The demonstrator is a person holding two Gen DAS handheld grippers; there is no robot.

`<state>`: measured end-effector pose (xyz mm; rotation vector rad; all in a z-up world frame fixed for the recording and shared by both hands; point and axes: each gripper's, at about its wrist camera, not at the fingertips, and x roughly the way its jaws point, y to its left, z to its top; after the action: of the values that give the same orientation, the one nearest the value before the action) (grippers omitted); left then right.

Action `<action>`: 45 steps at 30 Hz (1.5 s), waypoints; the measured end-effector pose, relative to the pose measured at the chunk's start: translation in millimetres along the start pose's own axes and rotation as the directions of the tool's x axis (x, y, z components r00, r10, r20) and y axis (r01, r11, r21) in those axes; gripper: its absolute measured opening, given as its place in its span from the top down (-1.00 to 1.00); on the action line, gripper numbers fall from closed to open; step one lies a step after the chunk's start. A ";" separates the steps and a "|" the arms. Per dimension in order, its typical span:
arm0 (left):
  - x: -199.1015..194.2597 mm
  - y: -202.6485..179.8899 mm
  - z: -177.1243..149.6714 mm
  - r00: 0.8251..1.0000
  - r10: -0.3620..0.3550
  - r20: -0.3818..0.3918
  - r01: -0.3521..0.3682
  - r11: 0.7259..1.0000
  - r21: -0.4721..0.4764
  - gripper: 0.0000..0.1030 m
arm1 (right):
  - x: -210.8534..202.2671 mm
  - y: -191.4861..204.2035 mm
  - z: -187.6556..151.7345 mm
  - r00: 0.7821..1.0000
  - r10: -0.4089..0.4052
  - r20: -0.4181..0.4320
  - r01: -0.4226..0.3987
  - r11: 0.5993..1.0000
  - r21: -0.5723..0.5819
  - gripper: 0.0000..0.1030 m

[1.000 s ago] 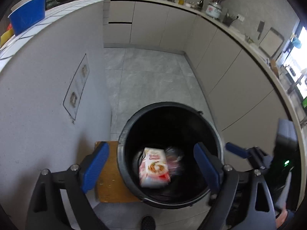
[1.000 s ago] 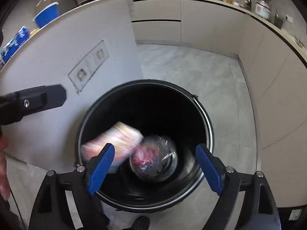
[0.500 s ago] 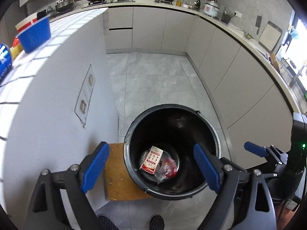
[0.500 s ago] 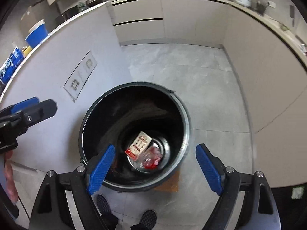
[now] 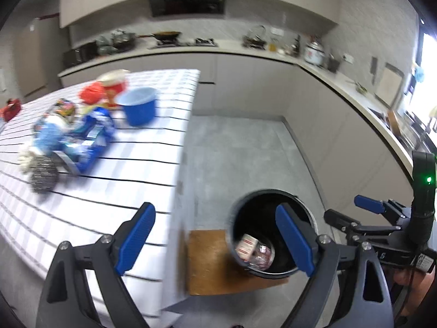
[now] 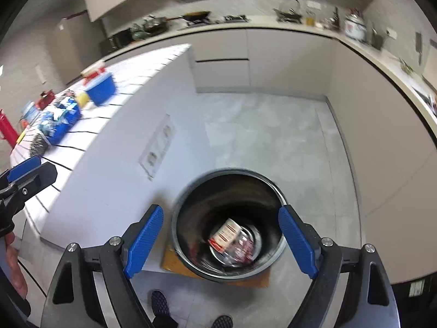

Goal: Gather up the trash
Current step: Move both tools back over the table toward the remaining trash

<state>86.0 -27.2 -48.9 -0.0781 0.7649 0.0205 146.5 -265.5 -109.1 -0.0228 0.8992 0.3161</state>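
Looking steeply downward, the left gripper (image 5: 215, 242) is seen with its blue pads spread wide and nothing between them; the right gripper (image 6: 221, 242) is likewise released and empty, its pads framing the bin's mouth. The black bin (image 6: 228, 225) stands on a brown board (image 5: 210, 262) on the grey floor, beside the end wall of the counter (image 5: 90, 169). At the bin's bottom lie a red-and-white packet (image 6: 226, 231) and, touching it at about 4 o'clock, a crumpled clear wrapper (image 6: 243, 248). The packet's long axis runs from about 7 to 1 o'clock in the right wrist view; which end is its top cannot be told through the blur.

Shown well only in the left wrist view is the striped countertop at 9 to 10 o'clock, bearing a blue bowl (image 5: 139, 106), a blue package (image 5: 84, 139) and a steel scourer (image 5: 43, 175); the right gripper appears at 3 o'clock. Shown only in the right wrist view are a wall socket plate (image 6: 158, 146) and the person's shoes (image 6: 161, 306) at 6 o'clock.
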 end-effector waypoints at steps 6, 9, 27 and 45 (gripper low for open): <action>-15.4 62.0 -3.0 0.998 0.053 0.042 -0.050 0.995 -0.082 -0.76 | -0.6 61.0 14.6 0.999 0.027 0.029 -0.025 0.998 -0.064 -0.71; -21.2 92.7 -3.9 0.996 0.069 0.050 -0.063 0.992 -0.107 -0.76 | -2.4 92.0 20.6 0.999 0.027 0.034 -0.024 0.996 -0.086 -0.71; -22.9 264.6 1.9 0.993 0.106 0.057 -0.096 0.982 -0.164 -0.76 | 18.9 257.3 61.0 0.996 0.033 0.083 -0.025 0.995 -0.102 -0.71; 19.3 356.0 18.8 0.998 0.061 0.014 -0.059 0.989 -0.134 -0.76 | 52.3 365.1 85.4 0.995 0.044 0.094 -0.036 0.996 -0.077 -0.58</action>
<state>96.2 329.0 -71.2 -0.1819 0.7469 0.1296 140.1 109.2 -55.1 -0.0591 0.7937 0.3856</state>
